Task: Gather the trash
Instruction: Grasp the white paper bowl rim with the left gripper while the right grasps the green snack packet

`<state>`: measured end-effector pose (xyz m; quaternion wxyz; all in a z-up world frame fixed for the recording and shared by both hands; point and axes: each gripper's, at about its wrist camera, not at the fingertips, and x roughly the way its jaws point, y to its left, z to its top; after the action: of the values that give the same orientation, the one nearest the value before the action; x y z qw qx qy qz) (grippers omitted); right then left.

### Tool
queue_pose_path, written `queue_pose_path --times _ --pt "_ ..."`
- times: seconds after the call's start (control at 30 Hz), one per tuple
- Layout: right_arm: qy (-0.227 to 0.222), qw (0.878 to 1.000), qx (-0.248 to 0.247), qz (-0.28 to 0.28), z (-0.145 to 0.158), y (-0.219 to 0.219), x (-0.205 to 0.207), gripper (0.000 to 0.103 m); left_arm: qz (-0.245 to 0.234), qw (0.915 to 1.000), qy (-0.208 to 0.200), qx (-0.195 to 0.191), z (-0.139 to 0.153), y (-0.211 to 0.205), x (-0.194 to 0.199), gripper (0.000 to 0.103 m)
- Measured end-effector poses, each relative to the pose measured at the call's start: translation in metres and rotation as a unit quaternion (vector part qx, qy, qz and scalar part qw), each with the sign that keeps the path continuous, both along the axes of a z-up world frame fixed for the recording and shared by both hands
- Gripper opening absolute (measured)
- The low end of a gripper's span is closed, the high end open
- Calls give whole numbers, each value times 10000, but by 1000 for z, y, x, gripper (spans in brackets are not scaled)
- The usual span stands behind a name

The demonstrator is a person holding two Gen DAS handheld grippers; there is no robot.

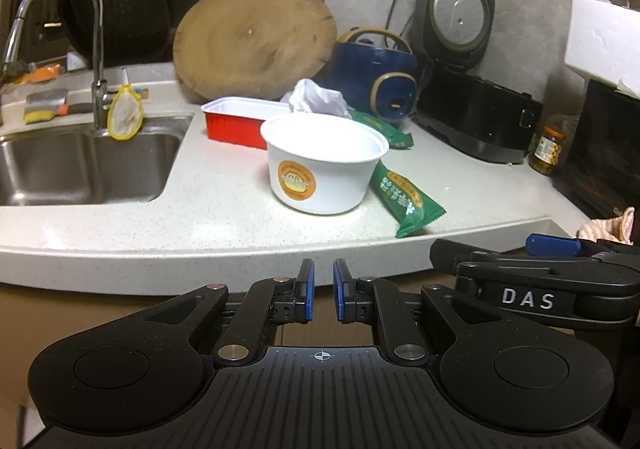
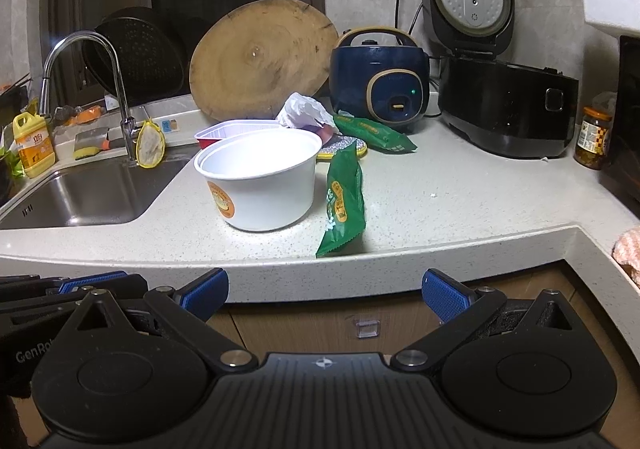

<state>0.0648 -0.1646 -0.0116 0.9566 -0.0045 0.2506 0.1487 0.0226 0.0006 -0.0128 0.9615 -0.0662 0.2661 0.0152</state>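
I hold both grippers just off the counter [image 2: 440,185] edge. My left gripper [image 1: 323,291] has its fingers nearly closed on nothing; my right gripper [image 2: 325,291] gapes wide, empty. The white bowl [image 2: 260,181] sits mid-counter, a green wrapper [image 2: 344,201] touching its right side.

Both wrist cameras sit low, just off the front edge of the bench [image 1: 160,233], and look across it toward the back wall. The left view faces the white bowl [image 1: 324,165] from near the sink [image 1: 80,165] side; the right view, beside it, takes the bowl [image 2: 260,185] slightly from the right. Both share the sink, round board [image 2: 264,57] and cookers. Each catches the other tool at its inner edge.
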Motion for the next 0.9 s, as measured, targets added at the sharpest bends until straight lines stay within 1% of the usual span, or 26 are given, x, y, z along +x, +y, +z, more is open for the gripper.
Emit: queue_pose_path --times 0.1,0.17,0.27,0.37,0.43,0.57,0.7,0.8,0.83,0.9 --pt "-97 9997 116 189 2 -2 9 103 124 9998 45 -135 1 8 12 13" --pt "-76 9994 192 287 2 -2 20 103 283 9992 46 -286 5 19 22 13" --pt "165 9985 134 501 1 1 41 103 392 9969 -38 -676 15 39 43 13" --pt "214 9986 84 477 4 3 63 103 368 9930 -233 -1097 28 58 69 13" --pt "170 9984 102 524 9 1 79 103 440 9908 -240 -1258 37 66 90 14" --pt "-30 9990 57 451 21 -7 113 103 456 9926 53 -1123 47 70 136 14" --pt "-14 9996 -37 273 21 -14 147 103 613 9961 320 -554 42 61 168 14" --pt "145 9994 -150 260 15 -16 169 103 851 9948 535 -180 31 58 186 14" --pt "181 9993 -178 287 13 -17 175 103 942 9937 583 -143 27 58 190 14" --pt "232 9989 -306 285 8 -17 189 103 1061 9920 659 -200 20 59 197 14"
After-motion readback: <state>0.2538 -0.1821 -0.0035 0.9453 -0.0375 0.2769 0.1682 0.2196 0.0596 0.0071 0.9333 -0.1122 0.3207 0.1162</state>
